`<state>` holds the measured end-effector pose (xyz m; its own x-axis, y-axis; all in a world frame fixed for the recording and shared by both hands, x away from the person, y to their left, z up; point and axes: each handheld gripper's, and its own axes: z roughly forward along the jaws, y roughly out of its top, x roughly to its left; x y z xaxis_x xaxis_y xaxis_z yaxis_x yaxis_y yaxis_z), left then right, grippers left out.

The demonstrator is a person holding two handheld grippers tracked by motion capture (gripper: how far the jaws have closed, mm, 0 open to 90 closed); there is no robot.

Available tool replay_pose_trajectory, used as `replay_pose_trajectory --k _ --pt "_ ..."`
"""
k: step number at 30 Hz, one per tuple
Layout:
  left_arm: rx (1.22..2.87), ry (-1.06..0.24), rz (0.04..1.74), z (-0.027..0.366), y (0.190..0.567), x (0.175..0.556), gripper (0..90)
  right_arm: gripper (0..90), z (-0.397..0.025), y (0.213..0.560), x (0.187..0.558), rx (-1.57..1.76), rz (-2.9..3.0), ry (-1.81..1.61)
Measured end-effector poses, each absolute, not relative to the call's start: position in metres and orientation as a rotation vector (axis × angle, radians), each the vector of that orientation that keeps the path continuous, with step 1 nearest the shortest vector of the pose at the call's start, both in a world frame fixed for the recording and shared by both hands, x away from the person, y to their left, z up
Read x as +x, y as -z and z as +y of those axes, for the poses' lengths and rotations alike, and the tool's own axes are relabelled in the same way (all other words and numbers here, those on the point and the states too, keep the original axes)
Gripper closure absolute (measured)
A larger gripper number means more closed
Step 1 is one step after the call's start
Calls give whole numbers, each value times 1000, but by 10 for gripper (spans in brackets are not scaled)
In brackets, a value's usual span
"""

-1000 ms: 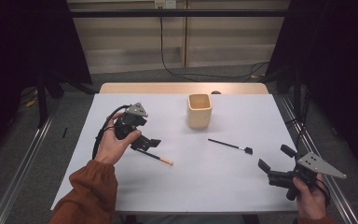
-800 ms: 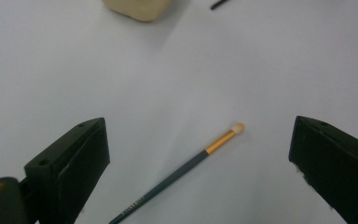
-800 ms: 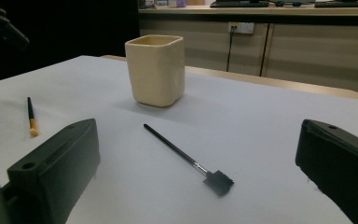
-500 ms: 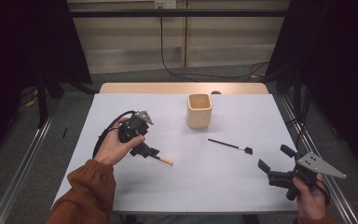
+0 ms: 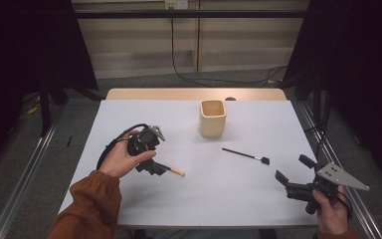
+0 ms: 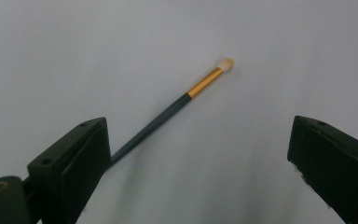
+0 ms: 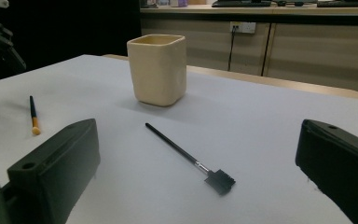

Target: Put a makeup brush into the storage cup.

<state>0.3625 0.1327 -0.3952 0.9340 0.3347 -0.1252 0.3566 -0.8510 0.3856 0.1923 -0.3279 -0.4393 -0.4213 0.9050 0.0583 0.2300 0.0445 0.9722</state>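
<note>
High view is showing the left tool (image 5: 154, 167) hovering over the handle end of a gold-banded brush (image 5: 171, 171), which is lying on the worktop (image 5: 129, 109) well apart from the cream cup (image 5: 213, 118), on its near left. Right tool (image 5: 292, 174) is waiting near the cup's right, jaws apart.

Left gripper view is showing the jaws spread wide, the brush (image 6: 177, 107) running from the left jaw outward, not yet clamped.

Right gripper view is showing a black comb brush (image 7: 191, 161) lying in front of the cup (image 7: 158, 69).

Judging by this, the reach is in hand; next, centring on the handle and closing.
</note>
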Motion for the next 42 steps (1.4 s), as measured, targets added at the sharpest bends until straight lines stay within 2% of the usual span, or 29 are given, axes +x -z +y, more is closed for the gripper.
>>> replay_pose_trajectory --k 14,21,31,36,38,41,42 --pt "2715 94 331 129 404 364 47 0 -327 440 193 1146 1716 -1416" --pt "2749 144 245 119 412 366 45 0 -327 439 192 1142 1718 -1419" --pt "2768 161 293 111 423 372 51 0 -327 440 193 1144 1721 -1421" --pt "2767 129 323 106 429 373 87 0 -327 440 193 1145 1722 -1420" --pt "2797 110 277 105 429 375 98 0 -327 440 193 1145 1722 -1420" --pt "2778 106 298 102 431 376 161 0 -327 440 193 1144 1724 -1418" --pt "2784 111 284 101 431 377 232 0 -327 440 193 1145 1722 -1420"
